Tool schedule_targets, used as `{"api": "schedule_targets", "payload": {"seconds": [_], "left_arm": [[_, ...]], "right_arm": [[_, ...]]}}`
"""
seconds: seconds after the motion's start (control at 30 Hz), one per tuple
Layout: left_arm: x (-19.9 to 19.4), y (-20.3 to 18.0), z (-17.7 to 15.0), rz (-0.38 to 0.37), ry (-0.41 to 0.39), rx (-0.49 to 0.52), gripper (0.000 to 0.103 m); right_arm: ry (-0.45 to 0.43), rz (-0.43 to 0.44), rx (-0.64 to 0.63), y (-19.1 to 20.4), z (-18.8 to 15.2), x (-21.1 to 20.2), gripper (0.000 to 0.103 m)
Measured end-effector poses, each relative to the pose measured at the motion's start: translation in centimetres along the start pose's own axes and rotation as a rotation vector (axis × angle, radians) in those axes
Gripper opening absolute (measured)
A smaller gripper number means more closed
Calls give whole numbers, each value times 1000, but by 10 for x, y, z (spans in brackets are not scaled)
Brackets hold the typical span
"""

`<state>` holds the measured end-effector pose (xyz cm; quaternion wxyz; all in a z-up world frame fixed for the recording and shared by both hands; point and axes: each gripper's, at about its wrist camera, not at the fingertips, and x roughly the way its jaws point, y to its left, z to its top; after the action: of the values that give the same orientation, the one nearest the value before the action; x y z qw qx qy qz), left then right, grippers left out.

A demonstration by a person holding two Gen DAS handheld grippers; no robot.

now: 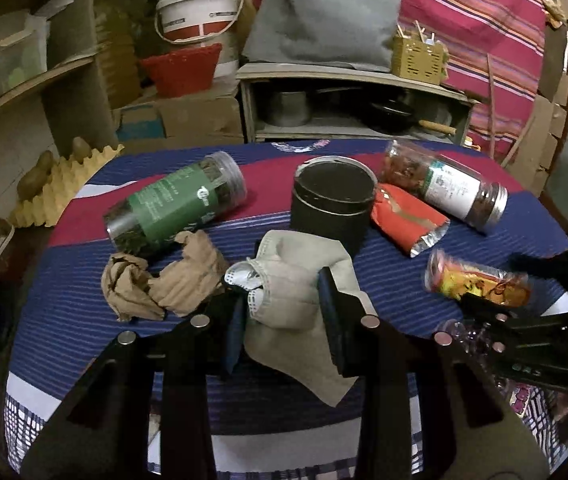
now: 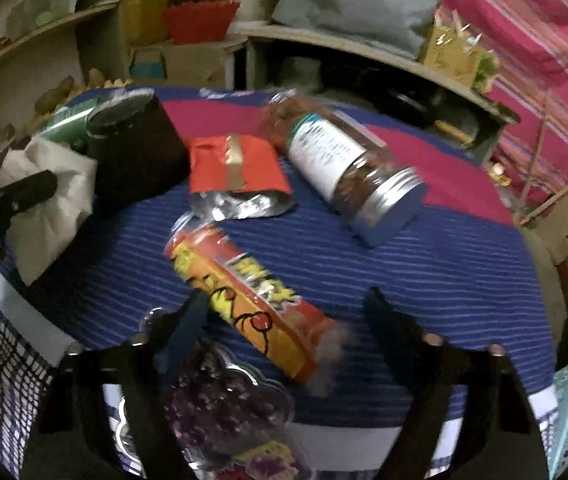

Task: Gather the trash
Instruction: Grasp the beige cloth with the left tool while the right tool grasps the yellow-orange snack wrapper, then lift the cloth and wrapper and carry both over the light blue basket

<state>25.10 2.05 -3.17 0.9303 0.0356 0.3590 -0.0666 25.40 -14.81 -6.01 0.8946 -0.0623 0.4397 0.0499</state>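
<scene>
Round table (image 1: 244, 400) under a blue-and-red striped cloth, spread beneath both pairs of fingers. Beyond the fingertips: 1 black canister (image 1: 334, 200) upright, 1 green-labelled jar (image 1: 176, 200) on its side to the left, 1 white-labelled jar (image 1: 450, 188) with a silver cap on its side to the right. Just beside the canister, 1 red foil packet (image 1: 406, 220), torn open. Left of the left fingers, 2 crumpled wads of brown paper (image 1: 160, 280), touching each other.

Left gripper (image 1: 284, 304) clenched on a pale cloth face mask (image 1: 292, 280), pads pressing its folds, the mask bunched between them and trailing toward the camera.

Right gripper (image 2: 286, 312) straddling an orange snack wrapper (image 2: 244, 300), lying slantwise between the 2 fingers; left pad at its edge, right pad apart from it, so released, no grasp. Under the left finger, 1 clear purple-printed wrapper (image 2: 220, 400).
</scene>
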Motion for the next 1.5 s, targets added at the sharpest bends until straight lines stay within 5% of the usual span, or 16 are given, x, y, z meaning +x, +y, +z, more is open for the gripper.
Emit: {"api": "schedule_targets", "payload": {"seconds": [0.2, 0.6, 0.77, 0.9, 1.23, 1.5], "left_arm": [[2, -2, 1, -4, 1, 2, 33], [-9, -29, 4, -76, -31, 35, 33], [-37, -73, 5, -144, -92, 91, 33], [-60, -109, 4, -198, -144, 131, 33], [-78, -182, -3, -261, -107, 180, 32], [-101, -287, 6, -389, -135, 281, 32]], "right_arm": [[-21, 43, 31, -7, -6, -6, 41], [-153, -41, 139, -65, -42, -81, 37], [-218, -131, 208, -107, -69, -133, 18], [-224, -129, 269, -144, -90, -150, 17], [-297, -134, 383, -204, -135, -189, 16], [-366, -218, 477, -266, -166, -228, 16]]}}
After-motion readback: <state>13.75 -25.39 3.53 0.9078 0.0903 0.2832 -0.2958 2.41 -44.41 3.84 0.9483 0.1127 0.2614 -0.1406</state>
